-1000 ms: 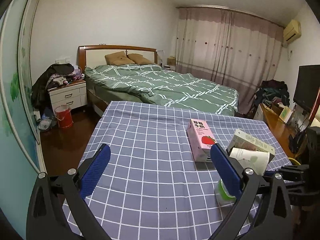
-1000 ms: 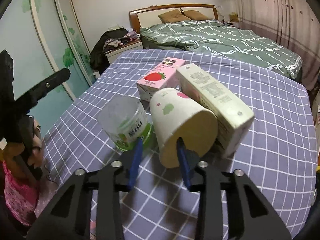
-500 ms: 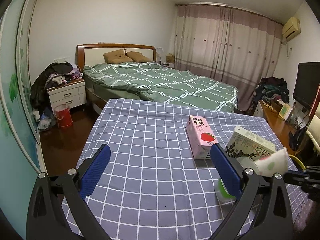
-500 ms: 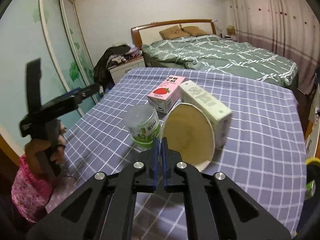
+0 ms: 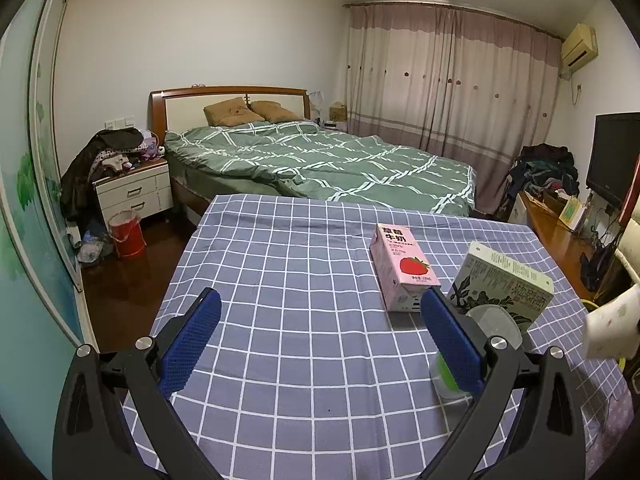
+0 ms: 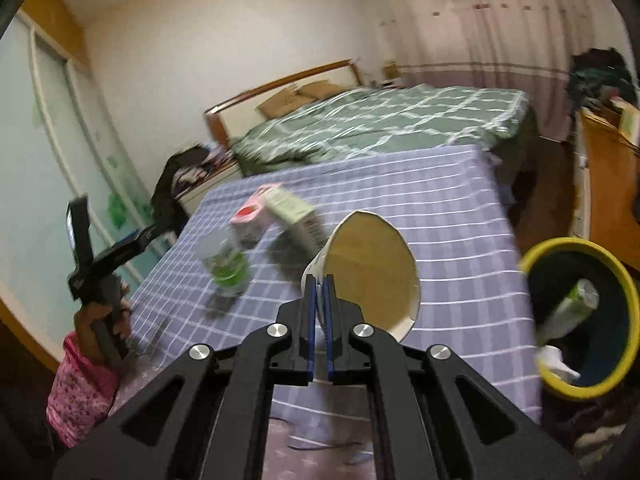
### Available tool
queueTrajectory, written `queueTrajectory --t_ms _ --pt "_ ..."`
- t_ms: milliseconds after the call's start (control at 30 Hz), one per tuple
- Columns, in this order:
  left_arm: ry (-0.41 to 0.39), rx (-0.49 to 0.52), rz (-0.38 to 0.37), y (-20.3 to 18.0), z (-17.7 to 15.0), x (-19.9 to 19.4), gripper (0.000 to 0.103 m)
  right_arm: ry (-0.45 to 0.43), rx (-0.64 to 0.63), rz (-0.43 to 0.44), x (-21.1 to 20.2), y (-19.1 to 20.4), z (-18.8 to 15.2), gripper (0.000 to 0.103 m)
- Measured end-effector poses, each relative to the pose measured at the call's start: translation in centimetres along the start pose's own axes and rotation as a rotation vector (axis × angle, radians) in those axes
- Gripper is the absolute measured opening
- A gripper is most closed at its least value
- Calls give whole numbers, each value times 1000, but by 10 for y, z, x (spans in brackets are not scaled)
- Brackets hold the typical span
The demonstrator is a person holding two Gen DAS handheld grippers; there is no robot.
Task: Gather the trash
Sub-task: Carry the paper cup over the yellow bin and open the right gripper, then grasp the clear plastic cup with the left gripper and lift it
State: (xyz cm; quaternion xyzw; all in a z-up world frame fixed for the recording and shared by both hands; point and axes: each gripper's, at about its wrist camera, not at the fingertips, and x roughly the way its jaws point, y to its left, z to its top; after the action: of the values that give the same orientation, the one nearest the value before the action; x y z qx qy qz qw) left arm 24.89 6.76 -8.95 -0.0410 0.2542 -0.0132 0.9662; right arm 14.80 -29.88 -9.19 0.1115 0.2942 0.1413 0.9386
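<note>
The right gripper [image 6: 319, 292] pinches the paper cup [image 6: 370, 268] by its rim wall — light, thin, easily crushed. The left gripper [image 5: 320, 336] stands wide, empty.

Cartons [image 5: 402, 267] on table [image 5: 288, 300], plastic cup [image 5: 476, 344] before them; bin [image 6: 582, 312] right of table.

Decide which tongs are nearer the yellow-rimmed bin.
Right. The right tongs, clamped on the paper cup, are beside the bin; the left tongs stay over the table's opposite side.
</note>
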Motion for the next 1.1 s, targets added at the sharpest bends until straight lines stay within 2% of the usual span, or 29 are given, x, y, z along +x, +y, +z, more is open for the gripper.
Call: queueTrajectory --t_ms 100,267,400,567,733,833,1000,1067,1100 --pt "2 3 -1 -2 0 2 98 -52 54 -79 -17 -29 6 4" --pt "2 8 -1 -2 -1 2 98 -110 137 -269 -38 -82 10 4" --pt "2 13 -5 -3 -1 1 98 -89 200 -383 -37 -122 6 4" --pt "6 18 -13 -3 -1 2 98 -51 253 -478 -22 -153 -2 4" --pt "4 24 -23 -3 -2 2 98 -43 301 -512 -15 -168 -4 9" --pt "4 22 -42 -3 -2 1 98 -65 313 -470 -16 -158 0 17" --pt "-2 18 -84 -4 -2 -2 98 -101 236 -393 -1 -119 19 25" --pt "-9 16 -127 -5 -3 -6 98 -101 211 -357 12 -105 26 27" --pt "-24 10 -178 -6 -2 -11 98 -102 203 -336 19 -97 29 28"
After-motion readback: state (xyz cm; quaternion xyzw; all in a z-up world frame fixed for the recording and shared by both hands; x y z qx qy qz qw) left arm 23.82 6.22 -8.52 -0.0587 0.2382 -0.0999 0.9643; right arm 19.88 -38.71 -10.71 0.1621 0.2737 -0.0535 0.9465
